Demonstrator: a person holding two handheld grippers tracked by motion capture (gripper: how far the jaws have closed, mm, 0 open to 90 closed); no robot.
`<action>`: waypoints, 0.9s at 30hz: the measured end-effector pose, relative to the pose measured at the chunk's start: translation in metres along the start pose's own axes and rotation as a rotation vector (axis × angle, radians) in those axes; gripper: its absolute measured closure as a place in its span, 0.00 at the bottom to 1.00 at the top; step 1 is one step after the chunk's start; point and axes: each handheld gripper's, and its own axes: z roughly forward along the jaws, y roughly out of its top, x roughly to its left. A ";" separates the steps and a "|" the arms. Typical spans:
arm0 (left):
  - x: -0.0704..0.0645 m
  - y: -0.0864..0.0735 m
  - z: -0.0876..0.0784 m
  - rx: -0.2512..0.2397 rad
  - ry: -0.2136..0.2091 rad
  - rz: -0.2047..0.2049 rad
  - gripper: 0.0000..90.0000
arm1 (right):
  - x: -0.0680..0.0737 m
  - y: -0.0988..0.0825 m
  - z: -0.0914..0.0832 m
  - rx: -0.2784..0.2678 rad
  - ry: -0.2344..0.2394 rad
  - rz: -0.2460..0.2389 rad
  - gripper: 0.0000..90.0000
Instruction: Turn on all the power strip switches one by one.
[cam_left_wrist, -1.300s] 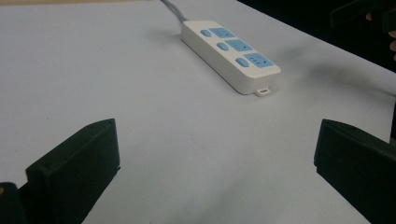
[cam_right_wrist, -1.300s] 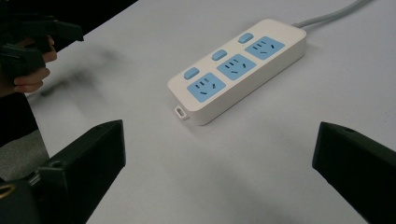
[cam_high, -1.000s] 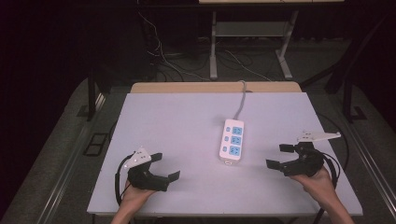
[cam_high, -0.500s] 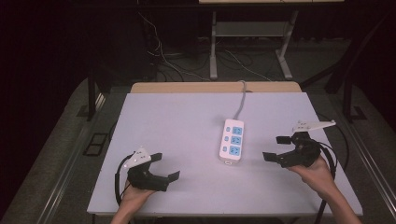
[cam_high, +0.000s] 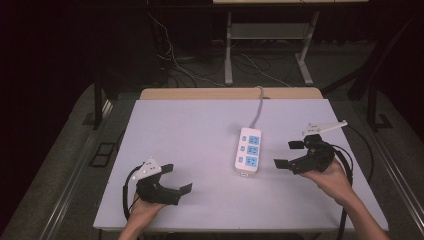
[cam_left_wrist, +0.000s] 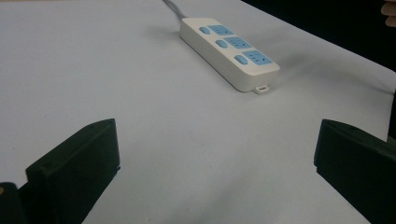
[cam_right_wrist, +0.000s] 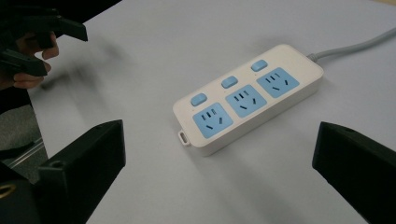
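Black jaws of the left gripper (cam_high: 176, 179) stood wide apart over bare worktop (cam_high: 180, 130); ahead of the right gripper (cam_high: 288, 154), equally spread and holding nothing, lay the power strip (cam_high: 248, 150). Approach seemed underway; next, closing in squarely.

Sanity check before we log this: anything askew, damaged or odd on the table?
Nothing stands out. The power strip lies flat and intact on the table, nothing plugged in. Left gripper and right gripper are open, clear of it.
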 end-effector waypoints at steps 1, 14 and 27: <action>0.000 0.000 0.000 0.001 0.000 0.001 0.00 | 0.001 0.002 0.001 0.003 0.001 -0.004 0.03; 0.000 0.000 -0.001 -0.002 -0.001 -0.002 0.00 | 0.004 0.018 0.017 0.040 0.010 -0.033 0.03; 0.001 0.000 -0.002 -0.005 0.001 -0.002 0.00 | 0.001 0.028 0.042 0.090 0.024 -0.042 0.03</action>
